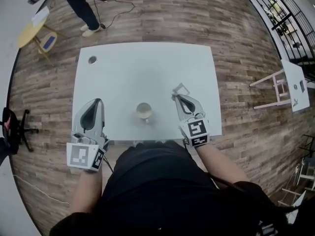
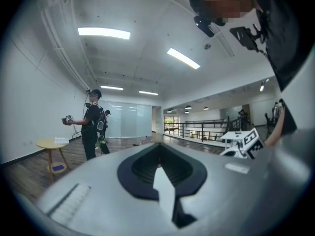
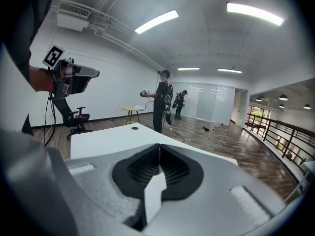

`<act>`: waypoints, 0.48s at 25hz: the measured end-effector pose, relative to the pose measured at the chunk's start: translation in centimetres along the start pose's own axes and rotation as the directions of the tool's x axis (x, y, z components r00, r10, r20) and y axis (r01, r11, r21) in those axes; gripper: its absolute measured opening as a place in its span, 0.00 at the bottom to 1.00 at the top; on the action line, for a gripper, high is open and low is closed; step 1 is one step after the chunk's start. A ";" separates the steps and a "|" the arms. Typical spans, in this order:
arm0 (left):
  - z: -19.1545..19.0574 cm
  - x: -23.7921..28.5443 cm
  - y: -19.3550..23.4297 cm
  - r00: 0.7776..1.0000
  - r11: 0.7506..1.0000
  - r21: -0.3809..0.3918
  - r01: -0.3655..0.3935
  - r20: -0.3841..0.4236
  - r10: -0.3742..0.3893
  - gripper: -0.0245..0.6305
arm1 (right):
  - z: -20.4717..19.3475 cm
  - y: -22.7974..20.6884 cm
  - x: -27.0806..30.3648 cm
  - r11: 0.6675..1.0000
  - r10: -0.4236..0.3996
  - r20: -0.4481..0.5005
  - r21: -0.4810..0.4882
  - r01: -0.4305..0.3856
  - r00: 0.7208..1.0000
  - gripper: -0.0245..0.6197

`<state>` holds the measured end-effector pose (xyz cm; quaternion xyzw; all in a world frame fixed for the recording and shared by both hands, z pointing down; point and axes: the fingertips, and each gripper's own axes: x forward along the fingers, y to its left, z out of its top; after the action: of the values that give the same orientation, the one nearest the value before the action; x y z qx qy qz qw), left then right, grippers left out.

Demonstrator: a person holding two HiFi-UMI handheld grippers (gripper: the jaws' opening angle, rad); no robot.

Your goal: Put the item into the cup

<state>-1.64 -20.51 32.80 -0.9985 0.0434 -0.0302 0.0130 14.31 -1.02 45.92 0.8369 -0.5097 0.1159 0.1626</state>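
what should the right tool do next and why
Probably open the right tool, whose jaws are shut with nothing seen between them, and ease it onto the small pale item just past its tip; the cup stands on the table to its left.

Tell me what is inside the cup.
The cup on the table shows only a pale inside in the head view; no item shows in it. It is too small there to be sure of its bottom.
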 end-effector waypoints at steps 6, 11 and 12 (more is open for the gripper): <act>0.0 -1.3 0.9 0.999 0.999 -0.002 -0.039 -0.007 0.039 0.04 | 0.5 1.4 0.9 0.999 0.041 0.006 -0.010 -0.041 0.999 0.04; 0.3 -2.0 1.7 0.997 0.997 0.004 -0.073 -0.007 0.073 0.04 | 0.8 2.2 1.8 0.997 0.079 0.007 -0.015 -0.079 0.997 0.04; 0.4 -2.2 1.9 0.997 0.997 0.005 -0.082 -0.007 0.082 0.04 | 0.9 2.5 2.0 0.996 0.087 0.007 -0.018 -0.087 0.996 0.04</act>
<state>-4.01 -22.24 32.26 -0.9957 0.0845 -0.0334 0.0162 13.03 -4.08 46.22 0.8129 -0.5474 0.1151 0.1625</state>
